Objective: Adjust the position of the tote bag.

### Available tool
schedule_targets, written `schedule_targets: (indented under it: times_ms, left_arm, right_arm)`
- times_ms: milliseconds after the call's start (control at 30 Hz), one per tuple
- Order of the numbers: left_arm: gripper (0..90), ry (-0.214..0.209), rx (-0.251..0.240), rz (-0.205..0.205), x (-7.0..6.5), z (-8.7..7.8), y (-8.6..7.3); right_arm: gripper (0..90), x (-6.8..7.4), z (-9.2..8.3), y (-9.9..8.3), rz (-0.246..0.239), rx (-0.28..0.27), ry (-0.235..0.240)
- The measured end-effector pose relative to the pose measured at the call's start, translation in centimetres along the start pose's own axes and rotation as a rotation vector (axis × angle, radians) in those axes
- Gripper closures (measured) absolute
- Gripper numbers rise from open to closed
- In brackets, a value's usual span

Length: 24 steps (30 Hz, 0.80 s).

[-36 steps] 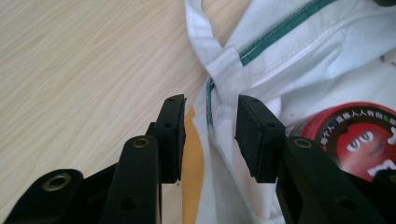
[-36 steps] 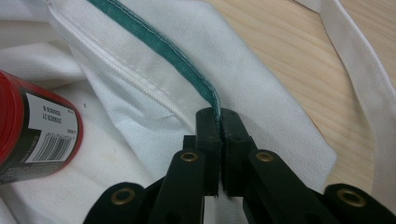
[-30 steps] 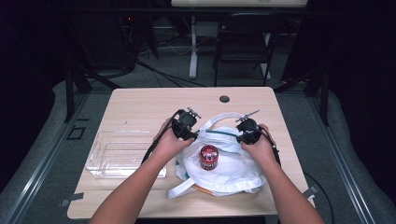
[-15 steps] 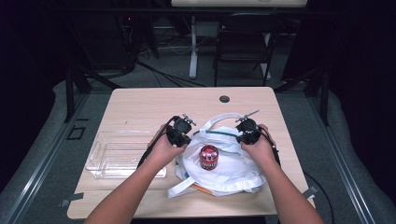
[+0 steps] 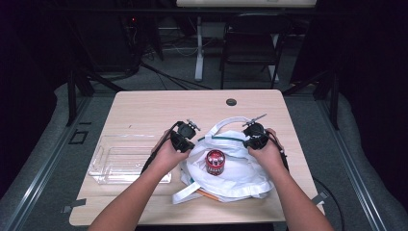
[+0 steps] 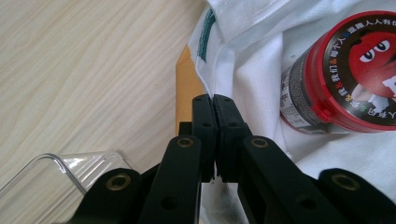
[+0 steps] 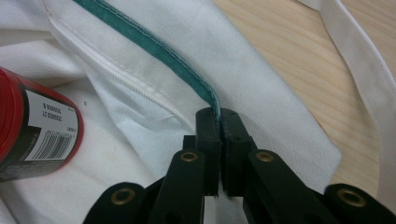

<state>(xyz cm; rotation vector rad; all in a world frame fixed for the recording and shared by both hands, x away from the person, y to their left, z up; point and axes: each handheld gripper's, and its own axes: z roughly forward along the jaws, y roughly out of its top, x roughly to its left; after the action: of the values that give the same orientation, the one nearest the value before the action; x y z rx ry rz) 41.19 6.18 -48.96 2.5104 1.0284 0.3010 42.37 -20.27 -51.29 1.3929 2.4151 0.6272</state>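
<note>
White cloth bag (image 5: 226,168) lies on the wooden table (image 5: 159,103), its mouth held at both sides: the left gripper (image 5: 182,138) is clamped on the hem left of the red-lidded can (image 5: 215,161), the right gripper (image 5: 255,136) is pinched on the green-trimmed rim (image 7: 154,46) to the can's right. The can stands upright inside the opening, between the two grippers and about equally near each. A clear plastic tray (image 5: 122,159) sits left of the bag, a brown envelope (image 6: 186,88) under its edge.
</note>
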Motion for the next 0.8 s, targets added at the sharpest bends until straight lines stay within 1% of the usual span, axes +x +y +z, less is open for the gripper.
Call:
schedule_targets:
  times_ms: [100, 233, 267, 333, 367, 400, 433, 467, 500, 533, 567, 600, 667, 700, 733, 767, 800]
  left_arm:
    - [88.6, -0.001, 0.002, -0.001, 0.0, 0.0, 0.0]
    - [88.5, -0.003, -0.002, -0.001, 0.1, 0.0, 0.0]
    - [88.4, -0.005, -0.004, -0.002, 0.0, 0.0, 0.0]
    - [88.3, -0.004, -0.008, 0.0, 0.0, -0.1, 0.0]
    - [88.2, -0.004, -0.005, 0.003, -0.1, -0.1, 0.1]
    - [88.2, -0.004, -0.005, 0.003, -0.1, -0.1, 0.1]
    - [88.2, -0.001, -0.007, 0.005, -0.1, -0.2, 0.1]
    - [88.2, 0.0, -0.007, 0.006, -0.2, -0.2, 0.1]
    - [88.0, -0.001, -0.007, 0.009, -0.2, -0.2, 0.1]
    - [88.0, 0.0, -0.007, 0.009, -0.3, -0.3, 0.2]
    - [87.8, 0.001, -0.009, 0.011, -0.3, -0.3, 0.2]
    - [87.7, 0.002, -0.009, 0.012, -0.4, -0.3, 0.2]
    - [87.5, -0.001, -0.007, 0.015, -0.4, -0.4, 0.2]
    - [86.9, -0.002, -0.013, 0.011, -0.3, -0.4, 0.3]
    - [86.8, -0.002, -0.013, 0.011, -0.3, -0.4, 0.3]
    - [86.8, -0.003, -0.014, 0.009, -0.3, -0.5, 0.3]
    - [86.4, -0.003, -0.02, 0.011, -0.3, -0.6, 0.4]
  right_arm:
    - [88.0, 0.0, 0.0, 0.0, 0.0, -0.002, -0.004]
    - [88.0, 0.0, 0.0, 0.0, 0.001, -0.002, 0.002]
    - [88.0, 0.0, 0.0, -0.1, 0.011, -0.017, 0.002]
    - [87.8, -0.1, -0.2, -0.1, 0.005, -0.011, 0.007]
    - [87.1, 0.0, -0.5, -0.2, 0.006, -0.025, 0.009]
    - [87.1, 0.0, -0.5, -0.2, 0.006, -0.025, 0.009]
    - [85.4, 0.0, -0.6, -0.2, 0.01, -0.031, 0.01]
    - [81.3, 0.0, -0.9, -0.3, 0.011, -0.042, 0.016]
    - [71.2, 0.1, -1.6, -0.4, 0.022, -0.07, 0.027]
    - [71.2, 0.1, -1.6, -0.4, 0.022, -0.07, 0.027]
    - [70.0, 0.1, -1.8, -0.5, 0.027, -0.089, 0.025]
    - [68.5, 0.1, -2.3, -0.6, 0.03, -0.1, 0.025]
    - [65.4, 0.1, -3.1, -0.8, 0.038, -0.135, 0.042]
    - [63.3, 0.1, -3.8, -1.0, 0.041, -0.157, 0.044]
    - [63.3, 0.1, -3.8, -1.0, 0.041, -0.157, 0.044]
    - [62.5, 0.1, -4.1, -1.0, 0.04, -0.162, 0.039]
    - [61.2, 0.3, -4.8, -1.2, 0.025, -0.18, 0.02]
